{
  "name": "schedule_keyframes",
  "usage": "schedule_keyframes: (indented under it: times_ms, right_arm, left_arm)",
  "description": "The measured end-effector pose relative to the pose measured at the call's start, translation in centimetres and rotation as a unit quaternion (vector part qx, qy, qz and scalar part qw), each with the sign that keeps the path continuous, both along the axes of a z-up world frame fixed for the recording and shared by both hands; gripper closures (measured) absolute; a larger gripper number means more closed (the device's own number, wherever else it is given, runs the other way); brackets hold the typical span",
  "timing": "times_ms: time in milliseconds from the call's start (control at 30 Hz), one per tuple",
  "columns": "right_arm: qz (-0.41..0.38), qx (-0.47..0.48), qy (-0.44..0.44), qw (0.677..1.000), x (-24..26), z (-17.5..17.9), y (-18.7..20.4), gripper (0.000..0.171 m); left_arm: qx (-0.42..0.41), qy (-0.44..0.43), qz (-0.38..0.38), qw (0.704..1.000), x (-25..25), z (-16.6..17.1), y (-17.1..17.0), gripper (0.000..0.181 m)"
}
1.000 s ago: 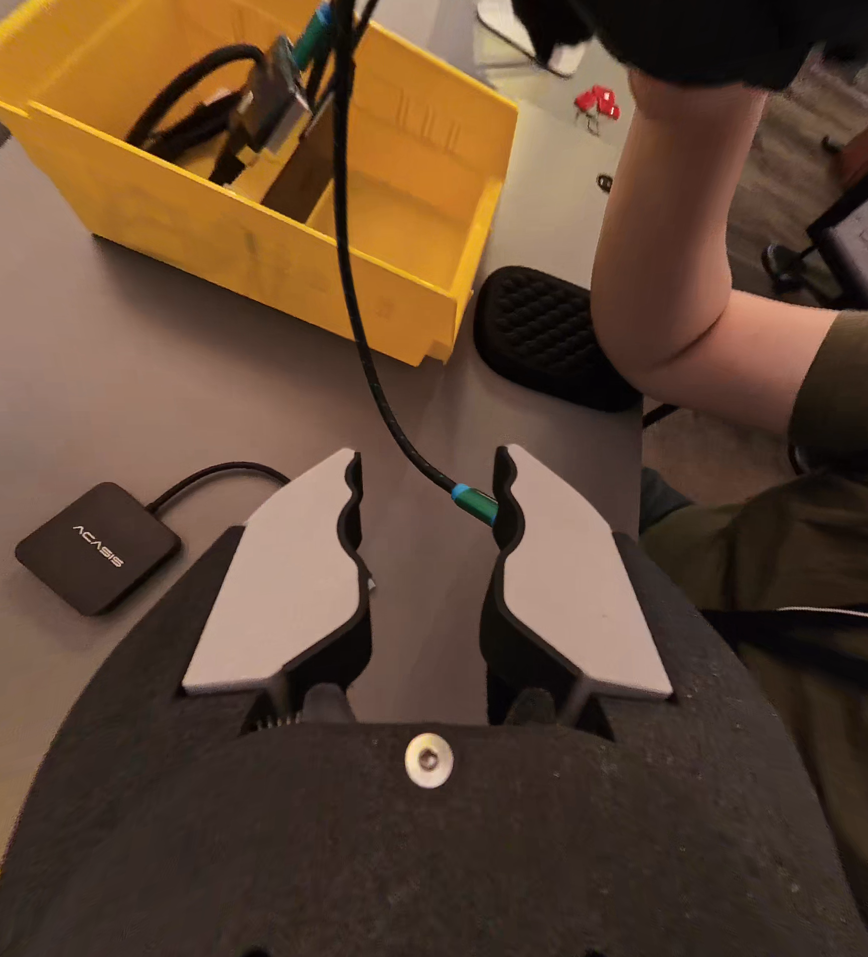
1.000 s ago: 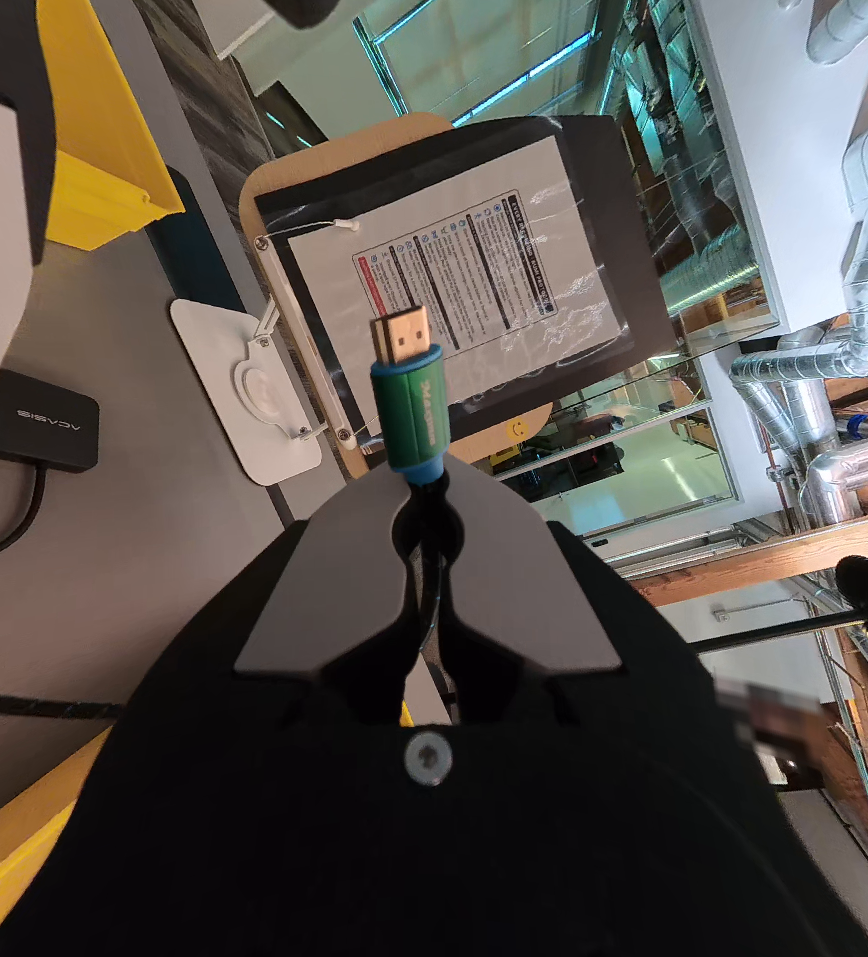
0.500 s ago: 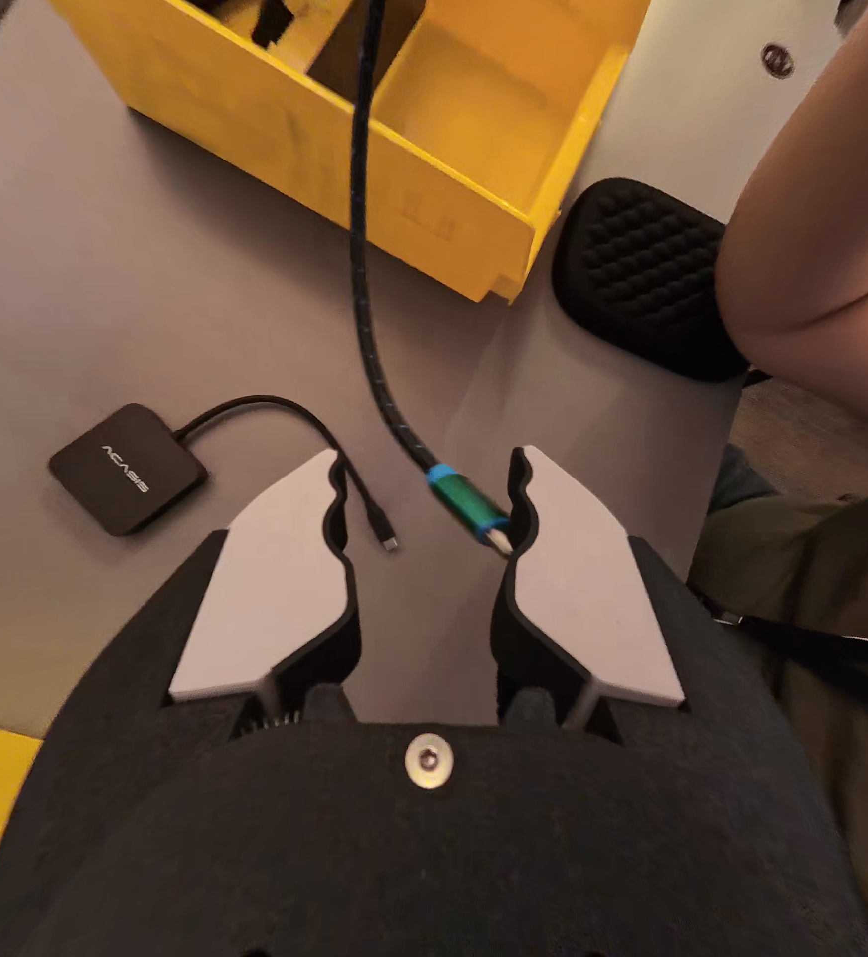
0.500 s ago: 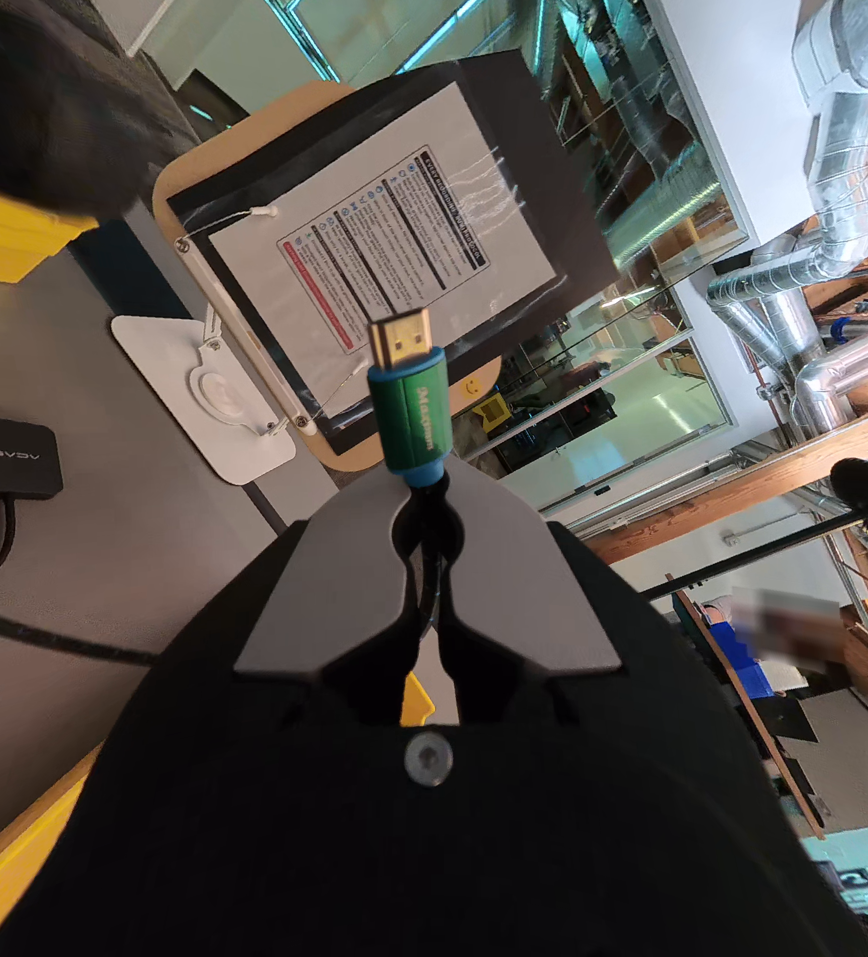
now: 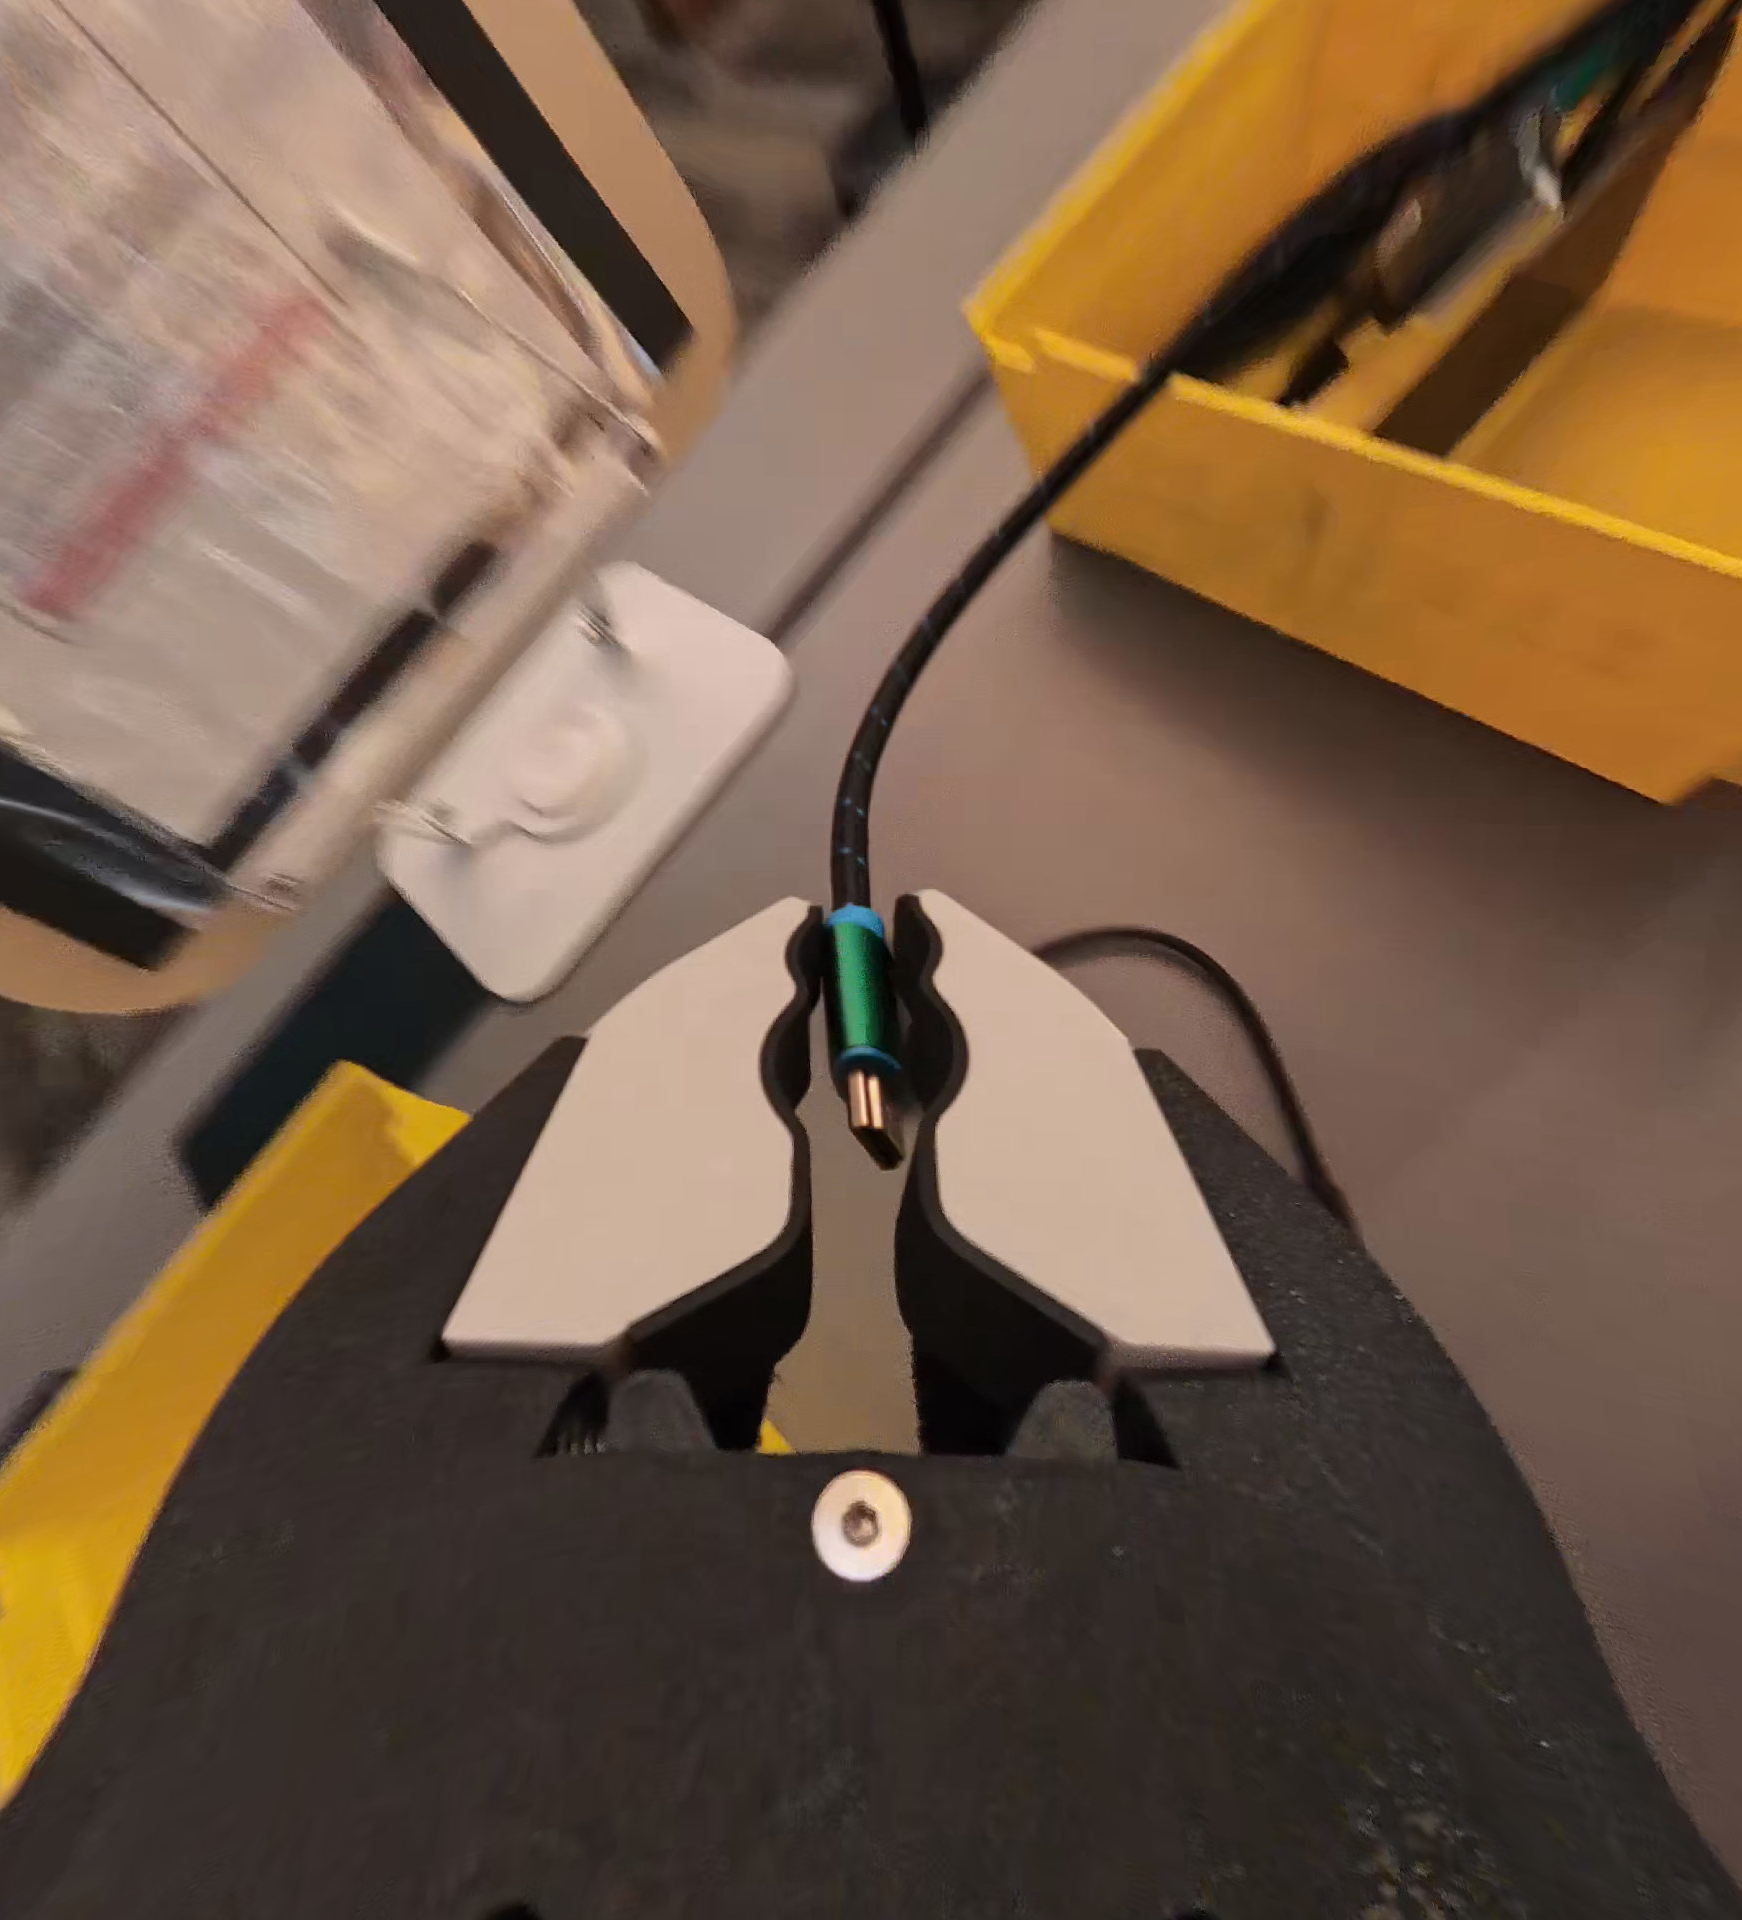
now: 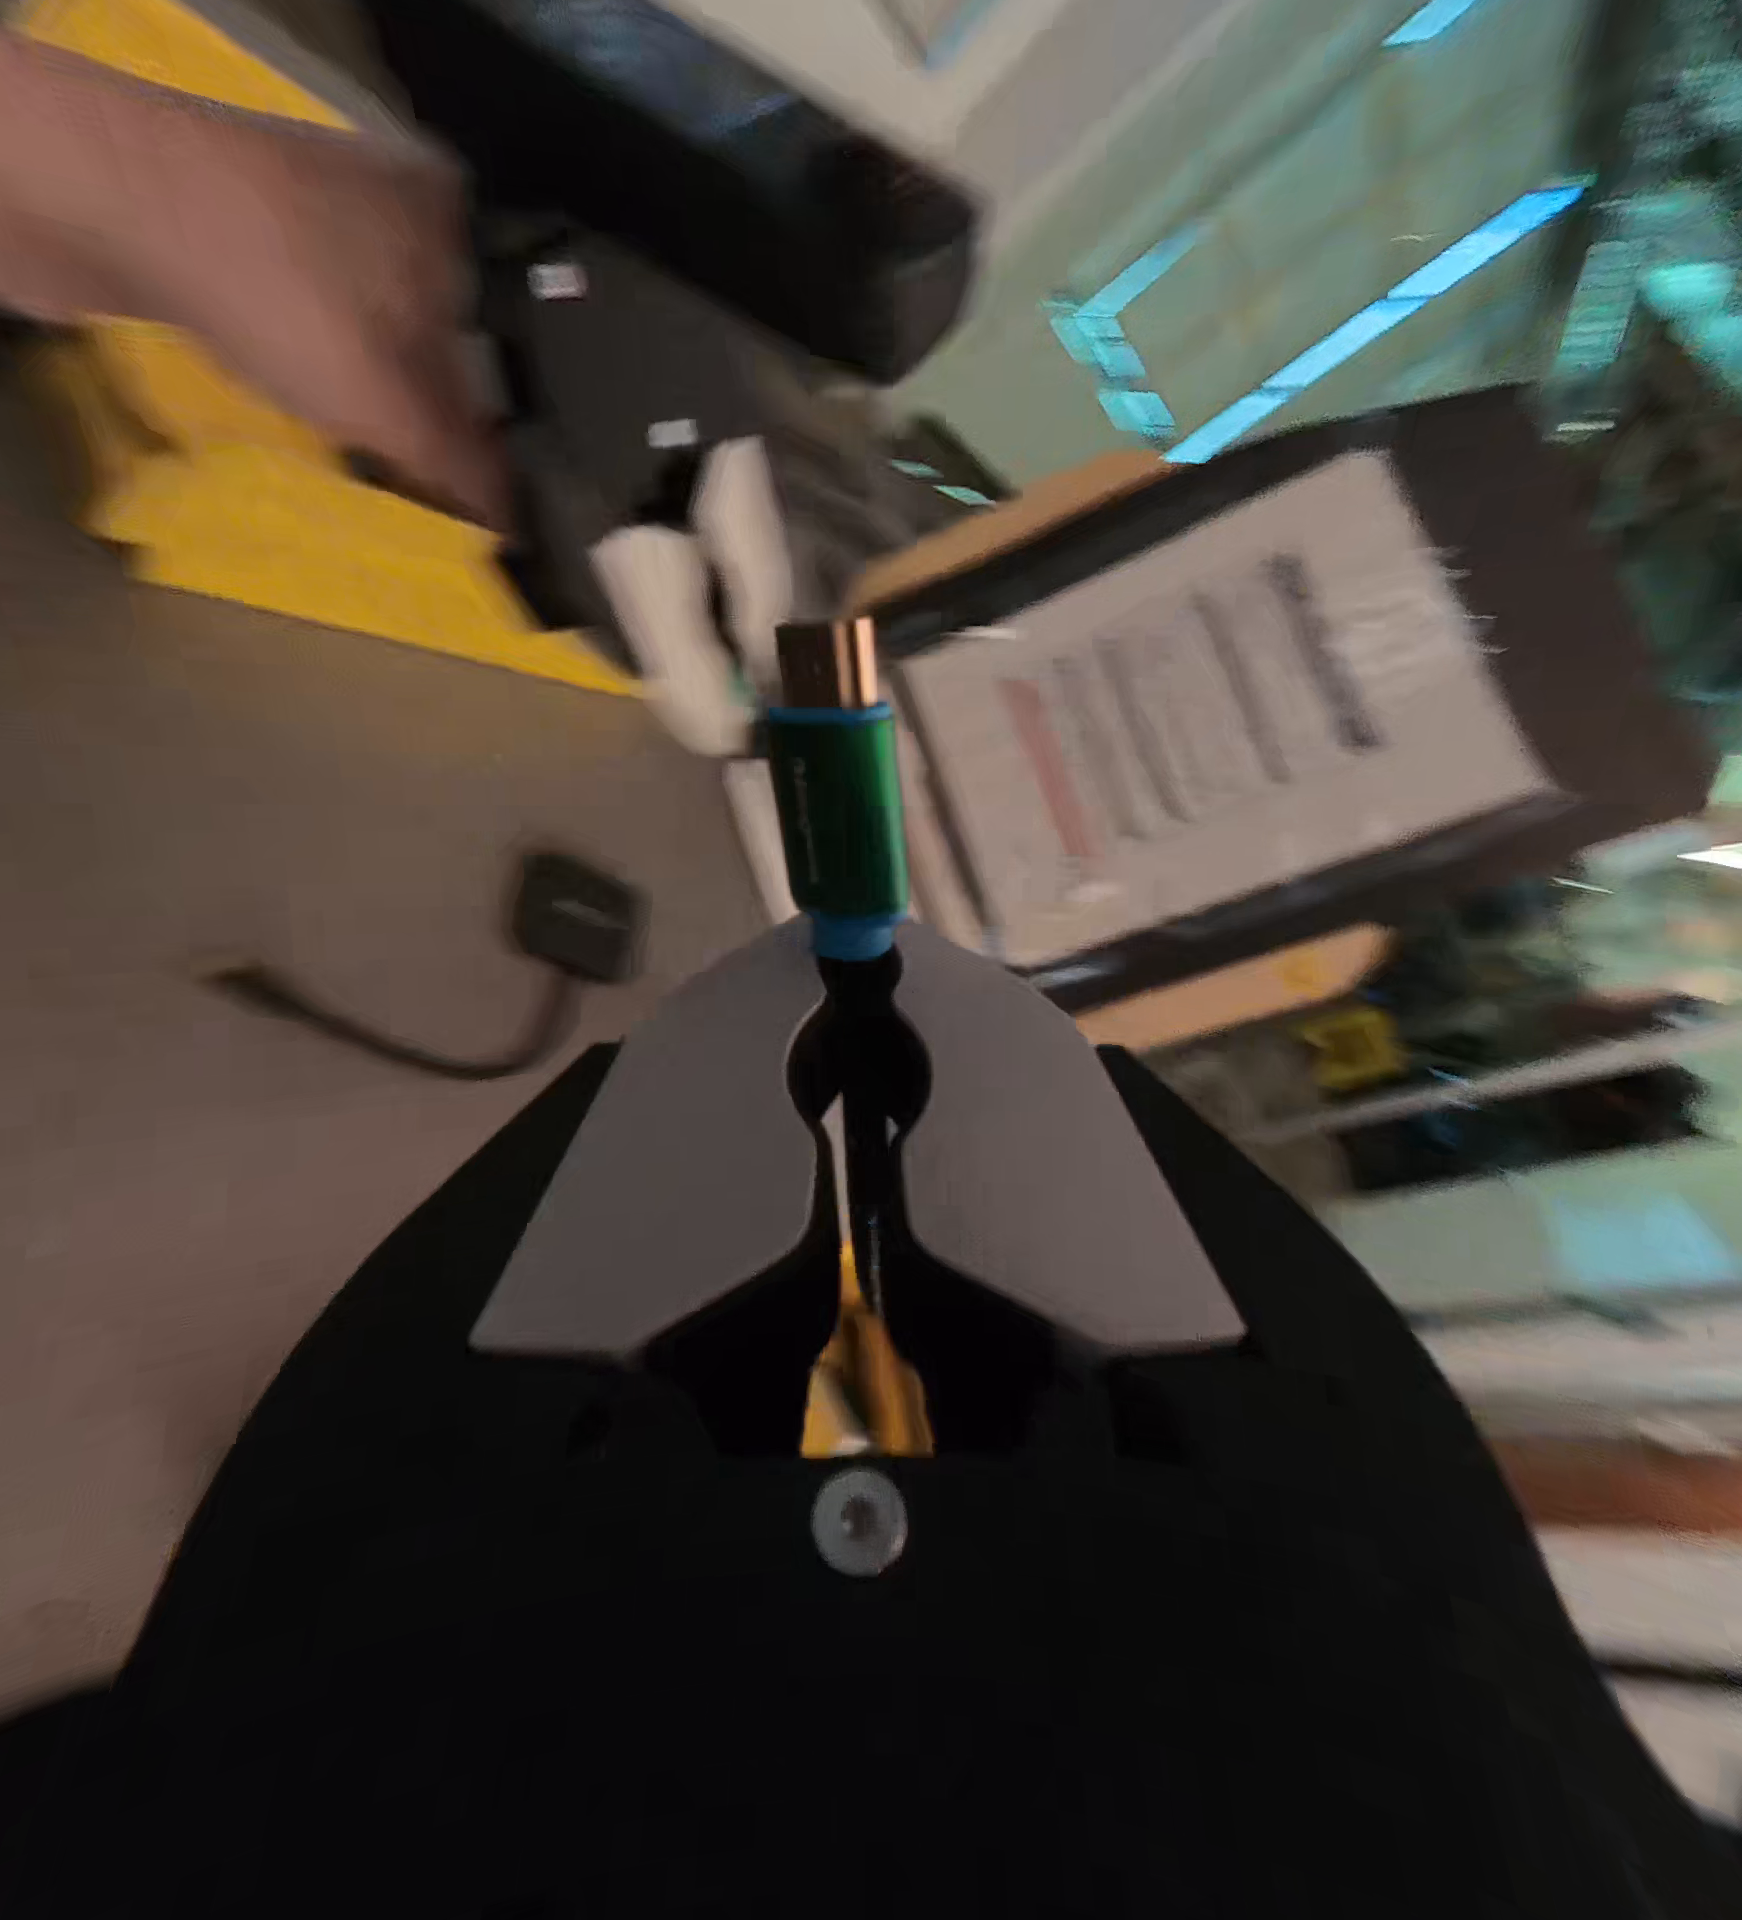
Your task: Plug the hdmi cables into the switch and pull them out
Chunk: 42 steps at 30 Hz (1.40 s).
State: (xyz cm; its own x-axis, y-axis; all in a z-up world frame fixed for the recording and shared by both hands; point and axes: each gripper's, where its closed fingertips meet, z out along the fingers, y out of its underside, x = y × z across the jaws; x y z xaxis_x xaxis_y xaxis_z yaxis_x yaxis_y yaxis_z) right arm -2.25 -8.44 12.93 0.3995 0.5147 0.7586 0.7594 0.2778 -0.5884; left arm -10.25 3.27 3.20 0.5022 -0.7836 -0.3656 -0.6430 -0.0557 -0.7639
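Our left claw pinches the green plug, contacts facing back; our right claw clamps its cable, the other plug free ahead for insertion

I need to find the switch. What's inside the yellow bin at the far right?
In the bin, a blurred dark device with a black cable running out to the left tongs. The rest is cropped, and the near wall hides the floor.

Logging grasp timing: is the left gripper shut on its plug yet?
Cannot tell. The green plug sits between the left gripper fingers, but thin gaps show on both sides and contact is unclear.
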Motion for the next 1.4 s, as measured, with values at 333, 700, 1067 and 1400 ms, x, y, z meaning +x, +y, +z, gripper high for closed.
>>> schedule_keyframes:
  times_ms: [333, 700, 1067, 1400]
  right_arm:
    - [0.405, -0.433, 0.085, 0.801, -4.5, -4.4, -11.9, 0.131]
    - [0.205, -0.419, 0.602, 0.648, -7.6, -1.1, 6.3, 0.144]
    - [0.243, -0.347, 0.583, 0.694, -8.1, -0.2, 5.1, 0.143]
    - [0.285, -0.35, 0.601, 0.659, -7.7, 0.5, 4.6, 0.16]
  left_arm:
    - [0.18, -0.069, 0.02, 0.981, -3.4, 7.0, 0.4, 0.17]
    - [0.267, -0.053, -0.033, 0.962, -0.6, 8.3, -2.1, 0.169]
    - [0.348, -0.028, -0.133, 0.928, 2.1, 8.8, -6.4, 0.17]
    - [0.247, -0.098, -0.166, 0.95, 2.0, 9.1, -7.9, 0.166]
